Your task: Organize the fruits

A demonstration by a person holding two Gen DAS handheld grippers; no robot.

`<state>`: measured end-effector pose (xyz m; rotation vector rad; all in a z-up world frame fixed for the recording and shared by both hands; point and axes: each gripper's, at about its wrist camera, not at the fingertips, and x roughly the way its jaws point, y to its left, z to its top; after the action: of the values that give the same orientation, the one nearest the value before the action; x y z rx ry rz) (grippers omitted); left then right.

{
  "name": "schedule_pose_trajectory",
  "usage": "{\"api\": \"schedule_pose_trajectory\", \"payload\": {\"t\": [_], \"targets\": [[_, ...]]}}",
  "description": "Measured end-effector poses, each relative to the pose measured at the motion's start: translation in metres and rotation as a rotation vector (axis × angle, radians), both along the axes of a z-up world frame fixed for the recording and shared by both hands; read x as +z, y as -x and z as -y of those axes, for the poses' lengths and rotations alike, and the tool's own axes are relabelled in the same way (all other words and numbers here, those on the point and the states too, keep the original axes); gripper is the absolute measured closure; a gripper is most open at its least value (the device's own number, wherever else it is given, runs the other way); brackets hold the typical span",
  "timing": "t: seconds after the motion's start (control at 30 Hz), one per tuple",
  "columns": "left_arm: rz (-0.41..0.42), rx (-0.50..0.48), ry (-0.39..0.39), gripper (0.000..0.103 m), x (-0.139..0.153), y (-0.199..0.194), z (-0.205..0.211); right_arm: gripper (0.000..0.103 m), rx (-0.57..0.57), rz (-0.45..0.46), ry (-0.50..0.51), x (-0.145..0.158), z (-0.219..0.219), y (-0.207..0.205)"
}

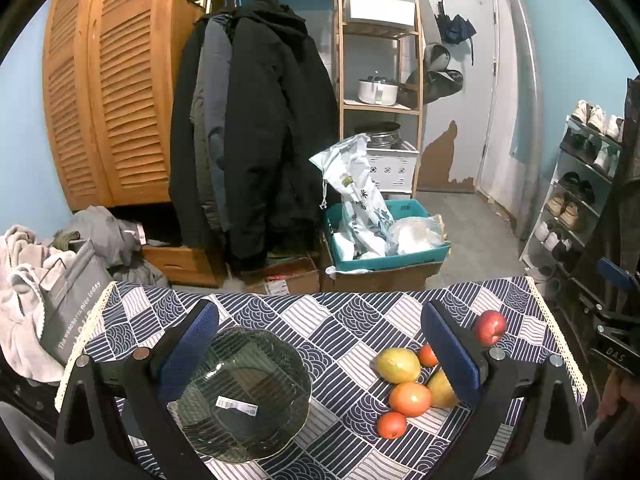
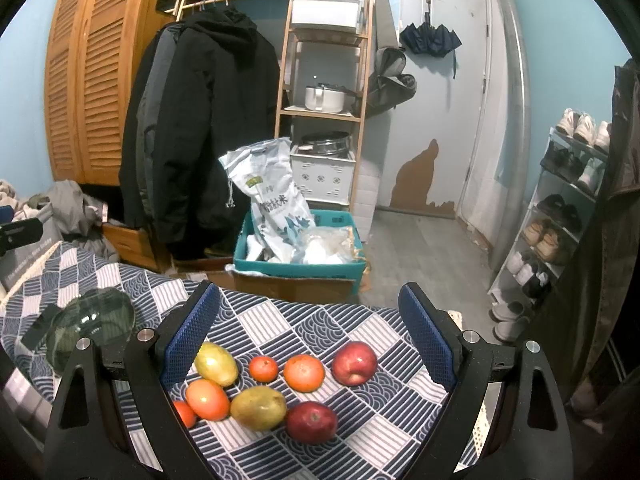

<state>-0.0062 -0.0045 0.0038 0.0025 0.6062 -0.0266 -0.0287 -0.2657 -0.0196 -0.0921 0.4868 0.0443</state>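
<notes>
Your left gripper [image 1: 320, 356] hangs spread wide and empty above the patterned tablecloth [image 1: 344, 320]; its left finger overlaps the rim of the ribbed glass bowl [image 1: 248, 396], so that edge is hidden from you; its right finger cuts off part of a yellow-green mango [image 1: 440, 390] and a small orange fruit [image 1: 427, 356]. Your right gripper [image 2: 310, 340] is likewise released, holding nothing; the fruits lie on the cloth between and below its fingers. The upper mango [image 2: 216, 364] has its long axis running from upper left to lower right; the lower mango [image 2: 258, 407] lies nearly crosswise; two red apples [image 2: 354, 362] sit to their right; a small fruit at lower left is half hidden by the finger.
</notes>
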Motion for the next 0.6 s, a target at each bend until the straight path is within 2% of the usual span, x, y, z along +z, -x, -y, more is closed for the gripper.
{"api": "schedule_pose_trajectory", "payload": {"t": [0.6], "targets": [[-0.001,0.001,-0.003,0.001,-0.0013,0.0018,0.0018,0.013,-0.001,-0.002,0.003,0.0017,0.0004,-0.0007]]}}
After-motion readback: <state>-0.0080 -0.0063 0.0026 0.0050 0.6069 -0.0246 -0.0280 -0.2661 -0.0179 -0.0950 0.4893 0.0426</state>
